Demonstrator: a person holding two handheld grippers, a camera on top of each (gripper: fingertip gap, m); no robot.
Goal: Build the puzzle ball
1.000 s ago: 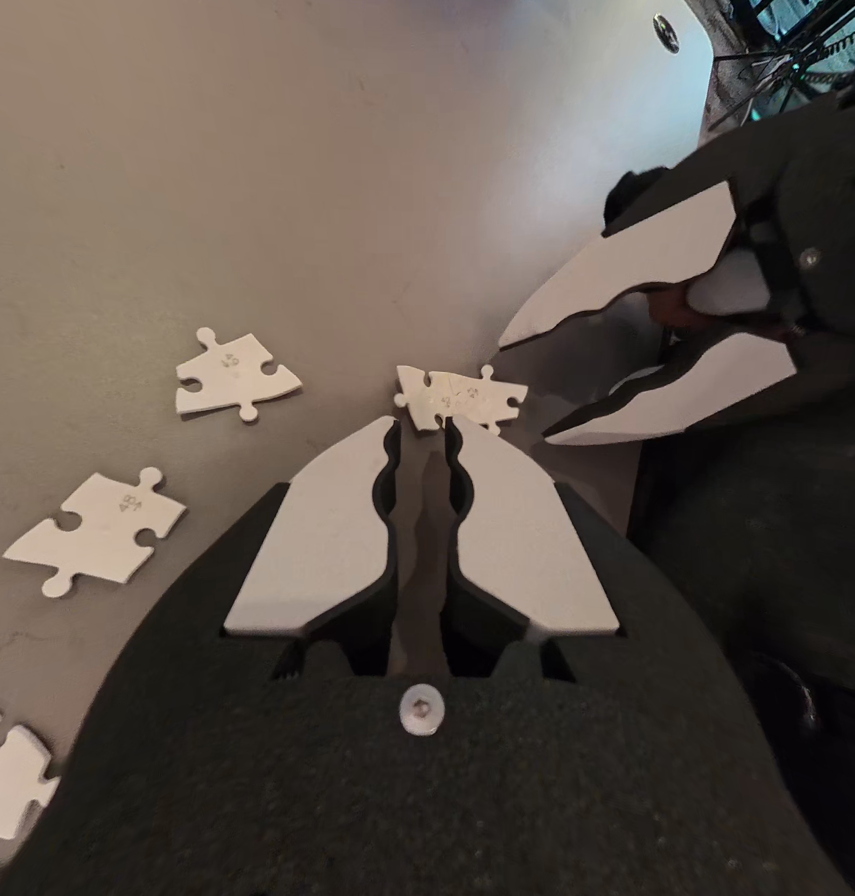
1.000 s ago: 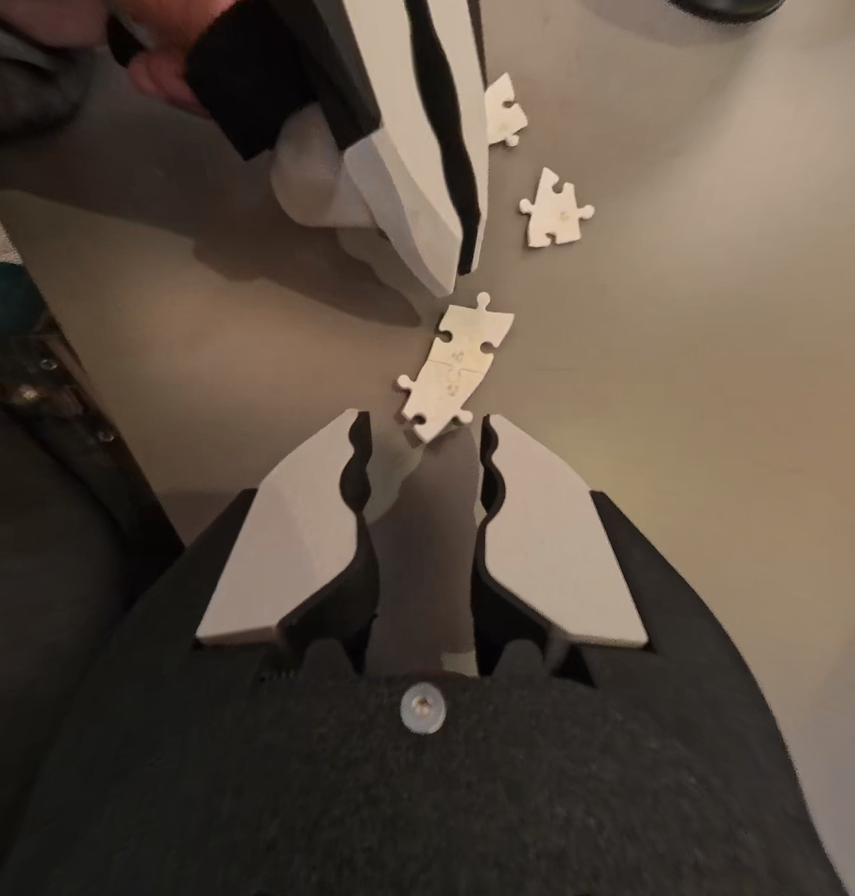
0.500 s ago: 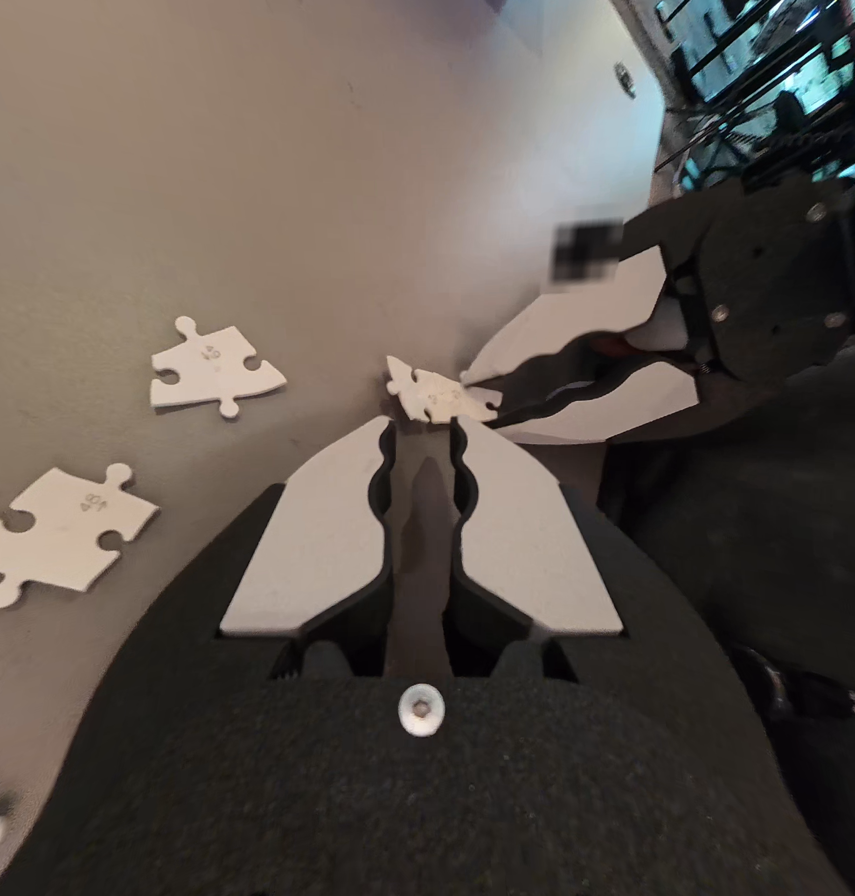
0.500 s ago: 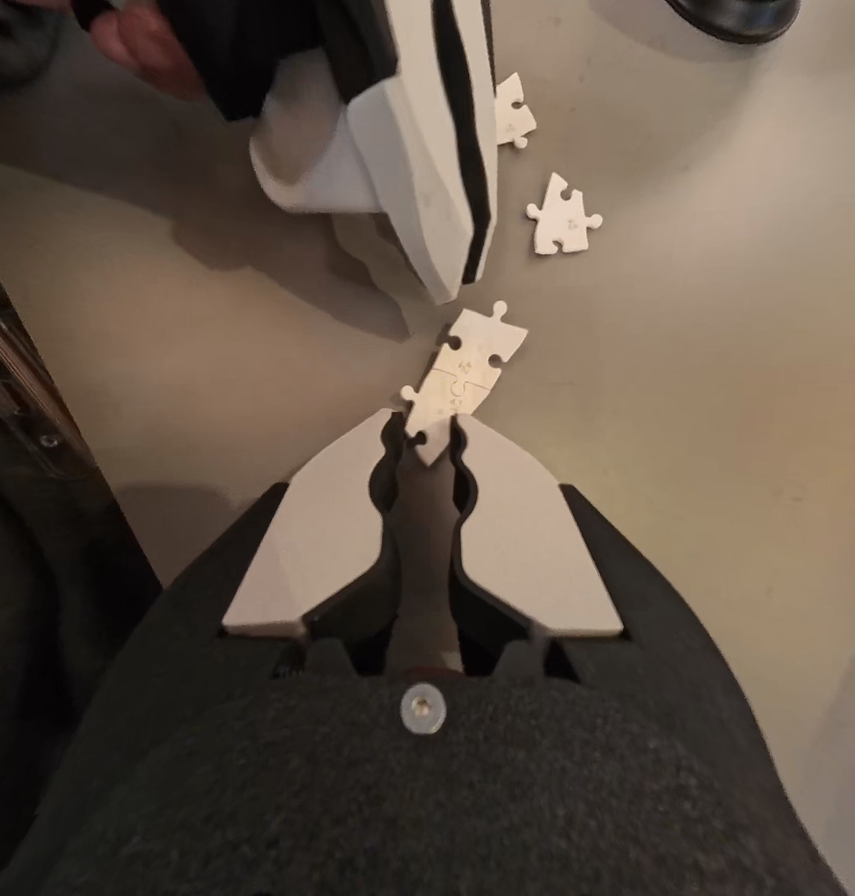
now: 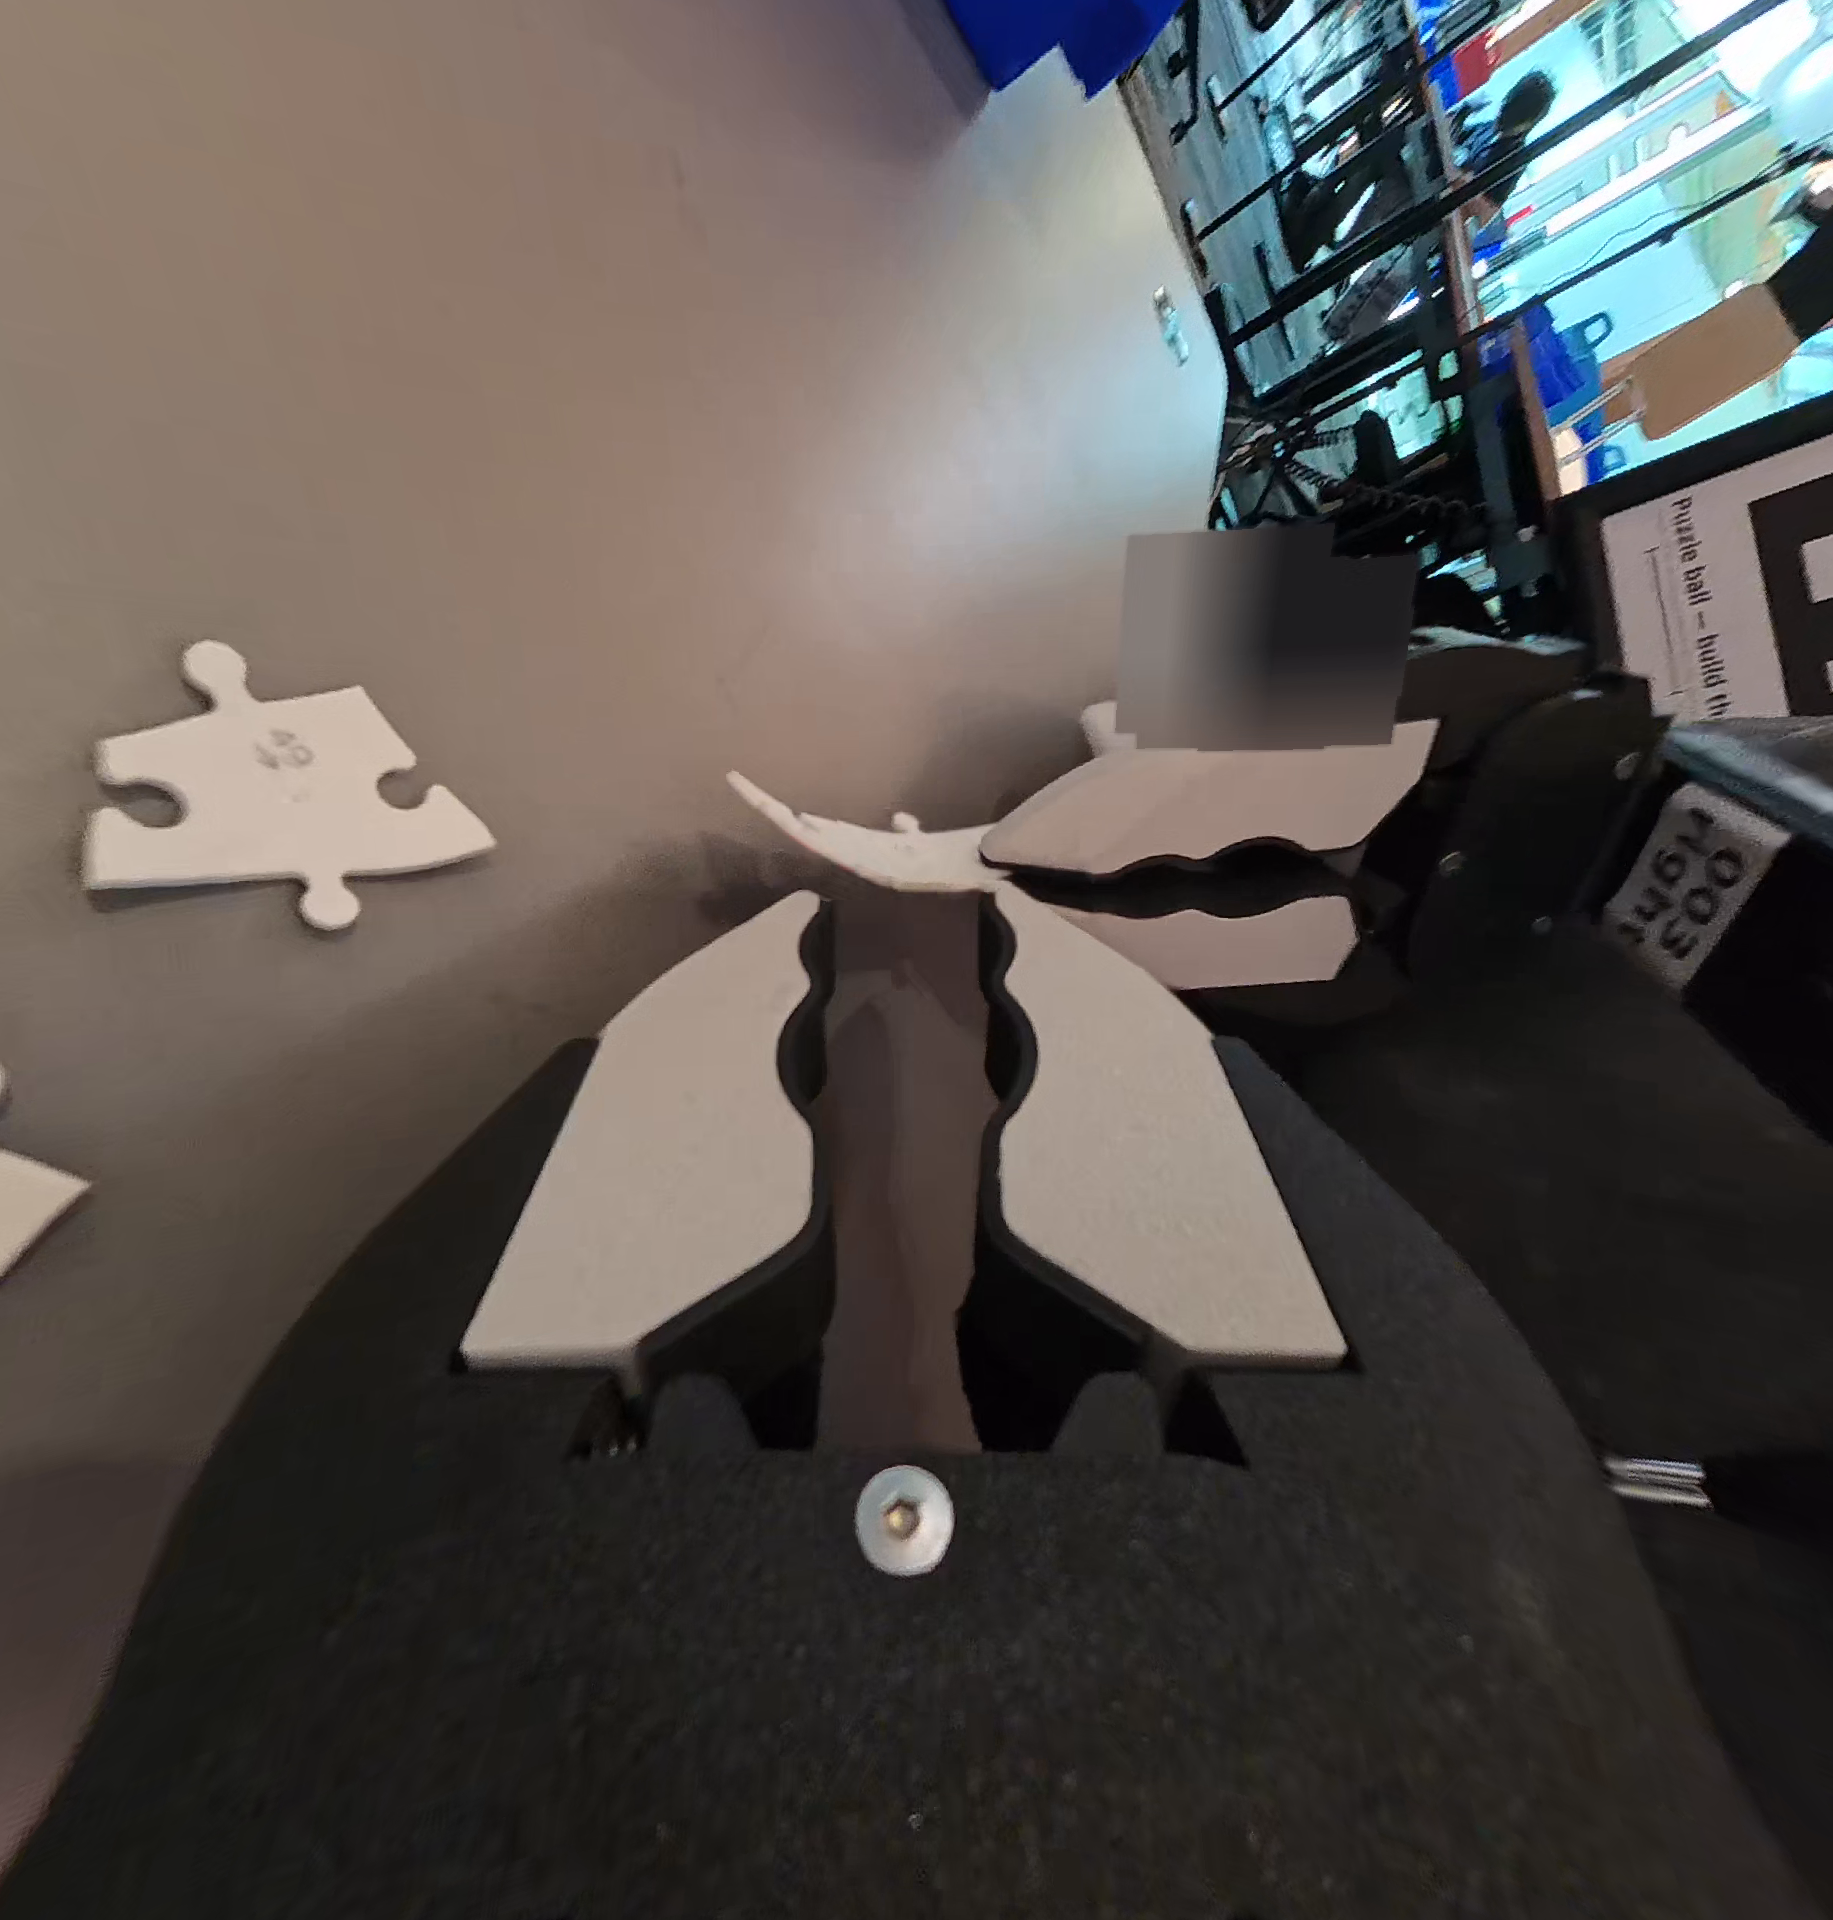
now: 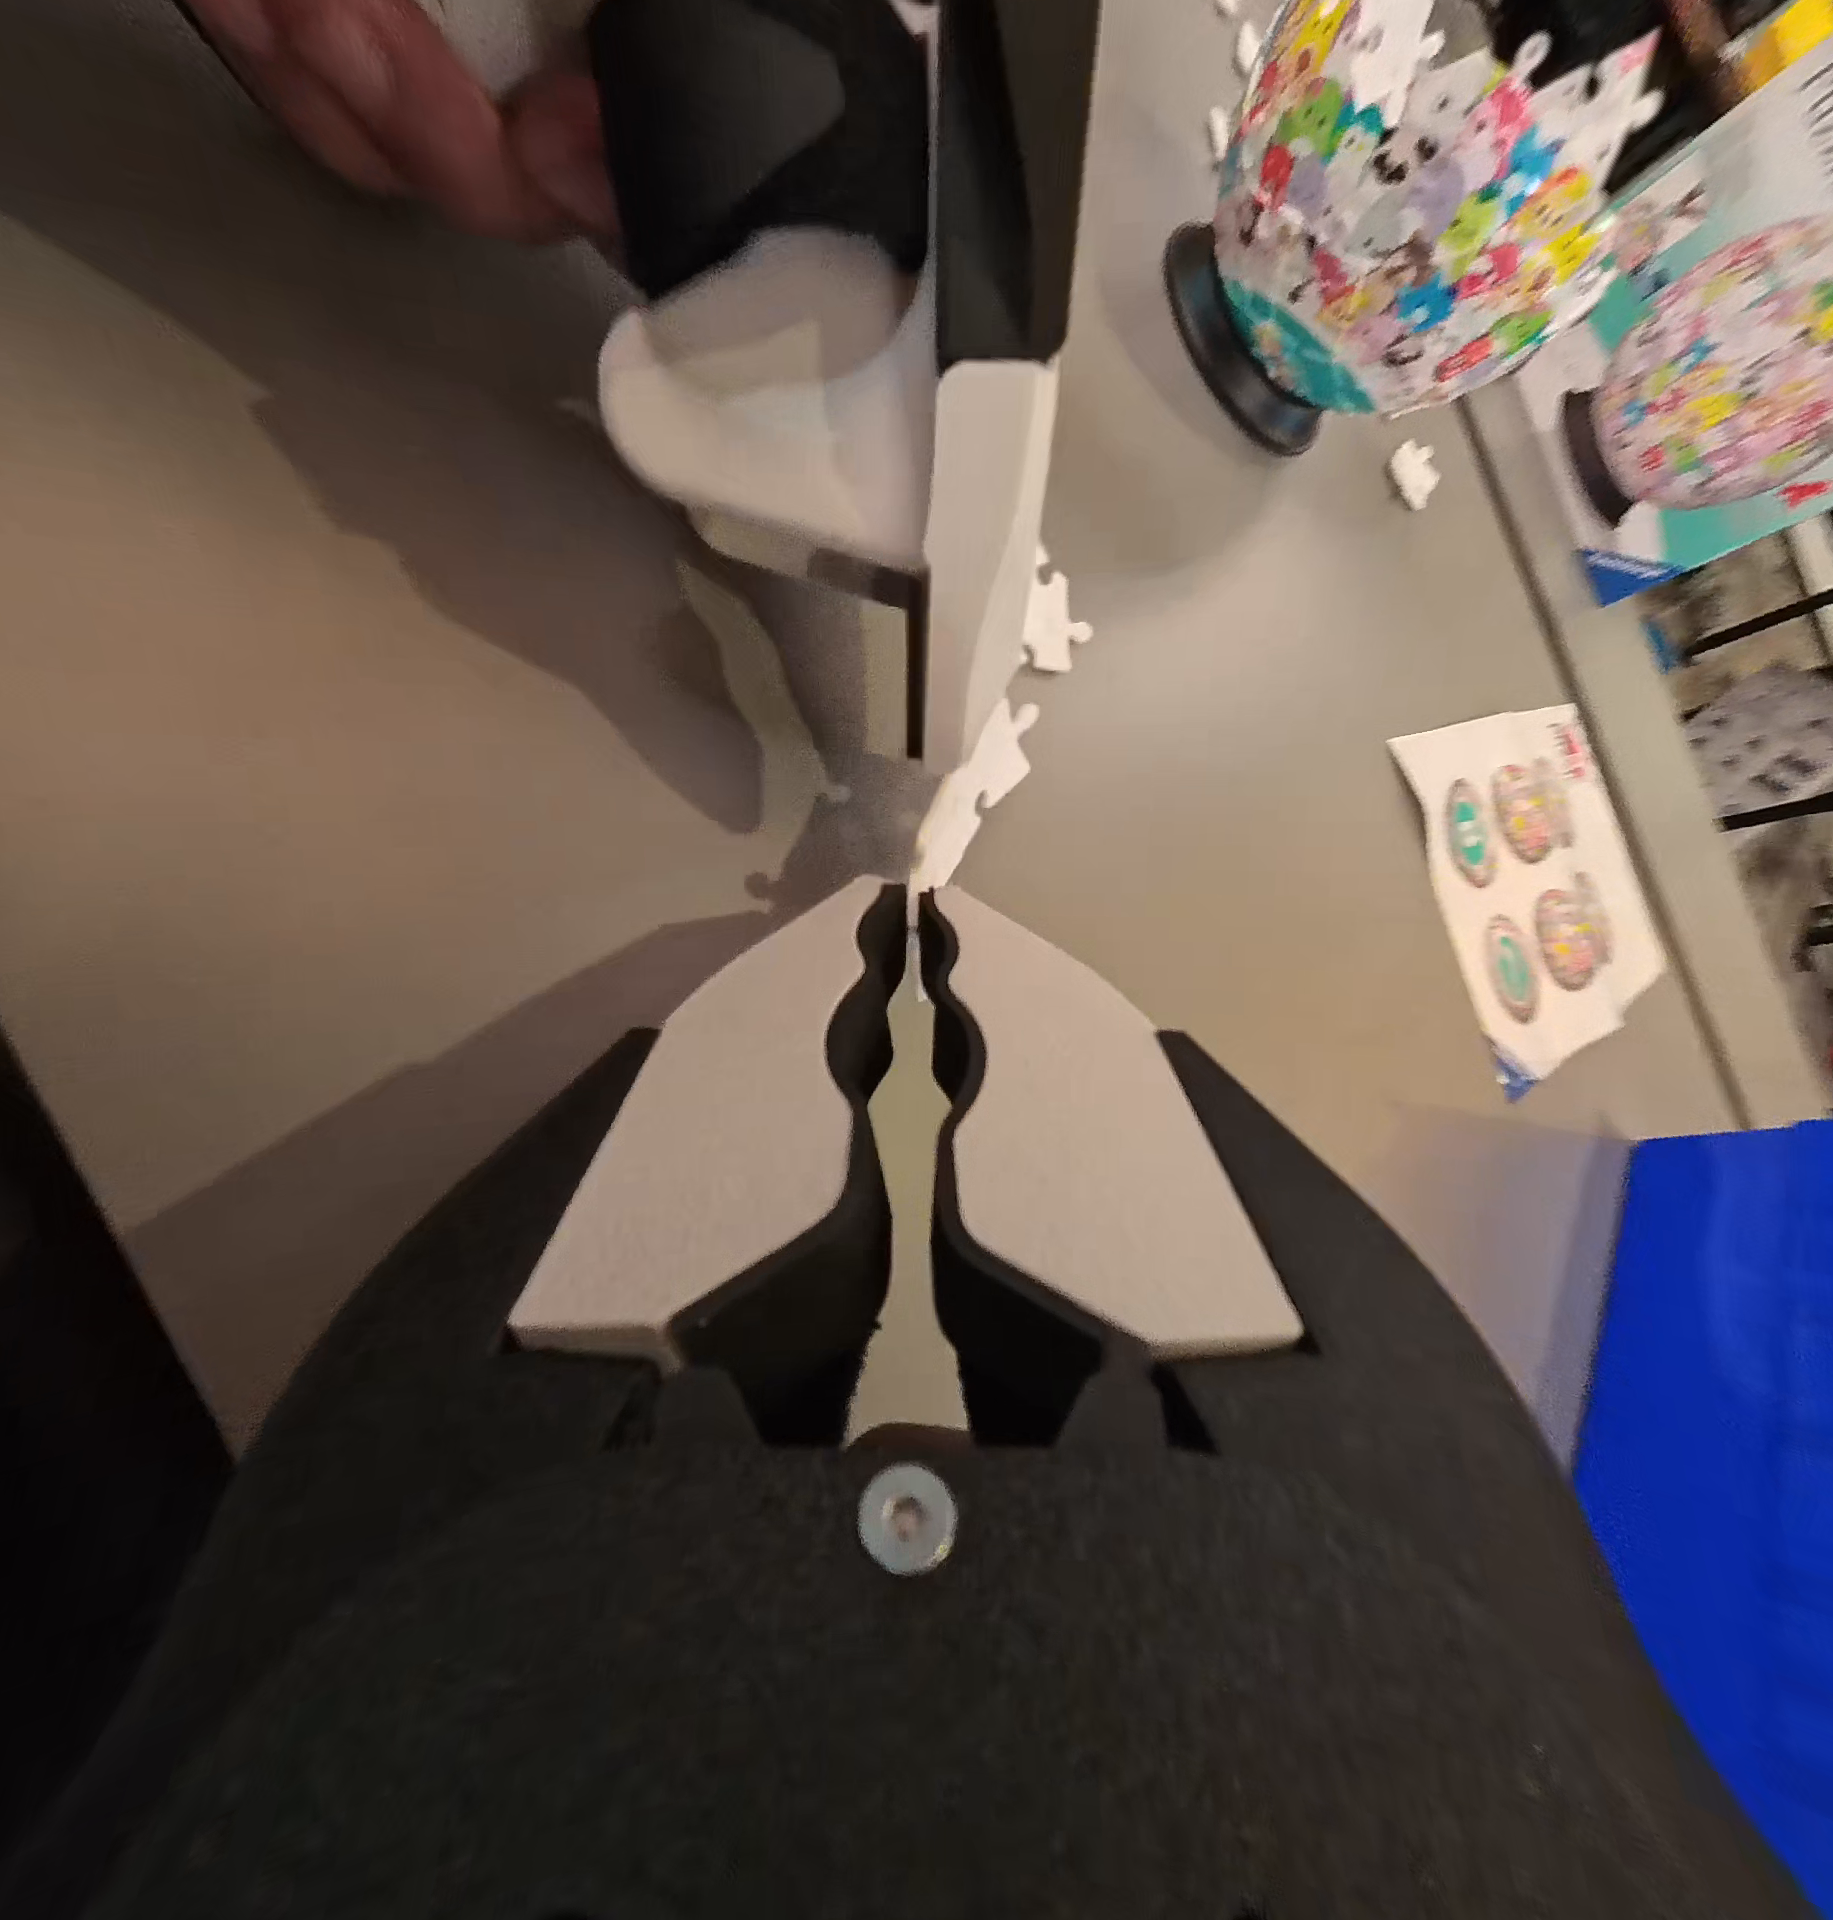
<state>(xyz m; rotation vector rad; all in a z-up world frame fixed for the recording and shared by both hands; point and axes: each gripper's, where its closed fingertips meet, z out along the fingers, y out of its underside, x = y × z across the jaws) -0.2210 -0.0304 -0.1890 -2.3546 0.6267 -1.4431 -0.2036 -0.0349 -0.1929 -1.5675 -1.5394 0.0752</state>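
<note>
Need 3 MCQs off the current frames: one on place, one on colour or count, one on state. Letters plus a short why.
1. Where is the joined pair of puzzle pieces?
A. Flat on the table
B. Lifted off the table, pinched at one end by the right claw
C. On the ball stand

2. What colour is the stand under the partly built ball?
A. Black
B. Red
C. White

3. What is the state of the left claw?
A. Shut on a piece
B. Open, holding nothing
C. Out of view

Answers:
1 B: its shadow lies apart from it on the table.
2 A: the right wrist view shows a dark ring beneath the colourful ball.
3 B: bare table shows through the gap between its fingers.
</note>
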